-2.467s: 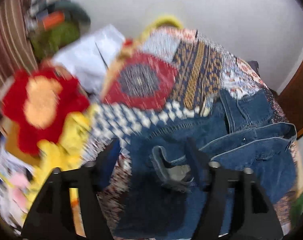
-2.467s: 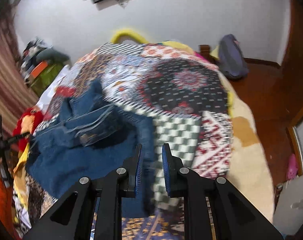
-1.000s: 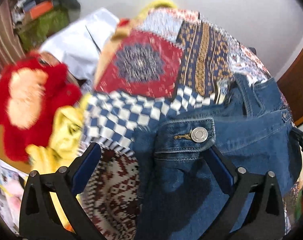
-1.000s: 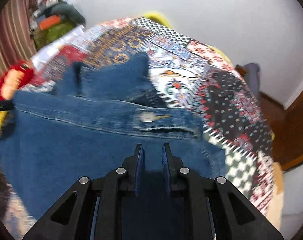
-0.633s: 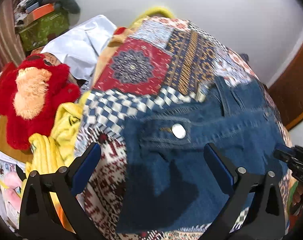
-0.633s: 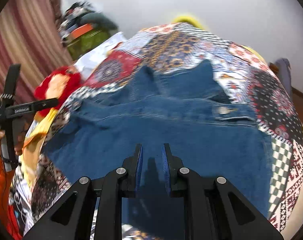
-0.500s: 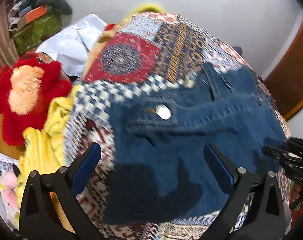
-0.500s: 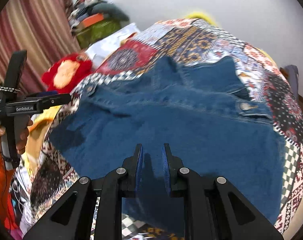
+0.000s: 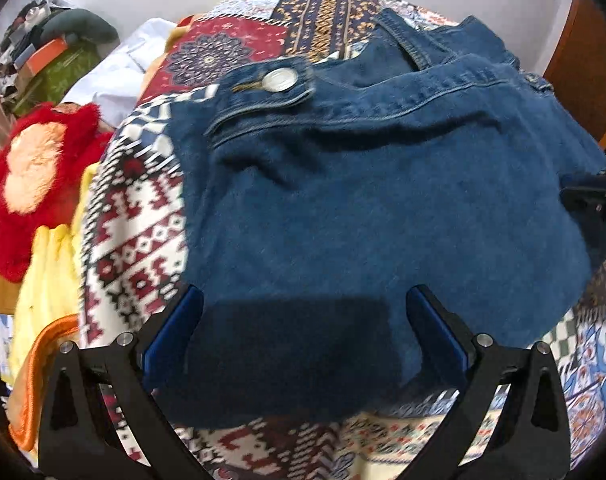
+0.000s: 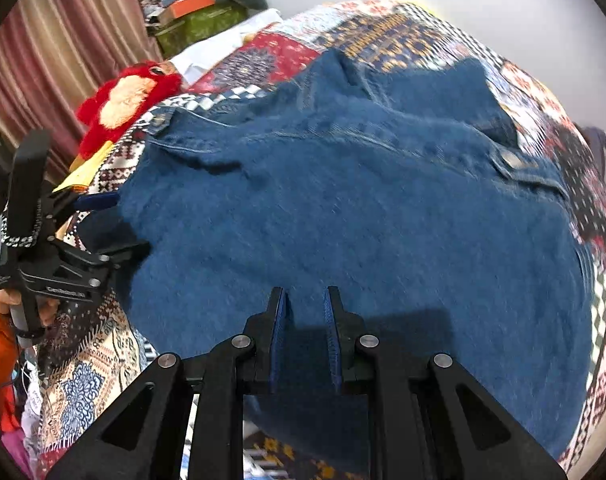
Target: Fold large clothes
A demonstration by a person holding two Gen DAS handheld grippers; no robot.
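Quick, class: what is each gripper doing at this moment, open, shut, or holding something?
Left gripper: open, above the jacket, holding nothing.
Right gripper: shut; whether it pinches the jacket cannot be told.

A blue denim jacket [image 9: 383,208] lies spread on a patchwork quilt [image 9: 135,216], its metal button [image 9: 279,79] facing up. The left gripper [image 9: 303,320] hangs over its near edge, jaws wide apart. A red plush toy [image 9: 35,176] sits at left.

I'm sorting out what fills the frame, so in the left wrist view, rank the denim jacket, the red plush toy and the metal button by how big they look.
Largest to smallest:
1. denim jacket, fills most of the view
2. red plush toy, at the left edge
3. metal button, on the jacket's tab

The jacket lies nearer the camera, which exaggerates its lead.
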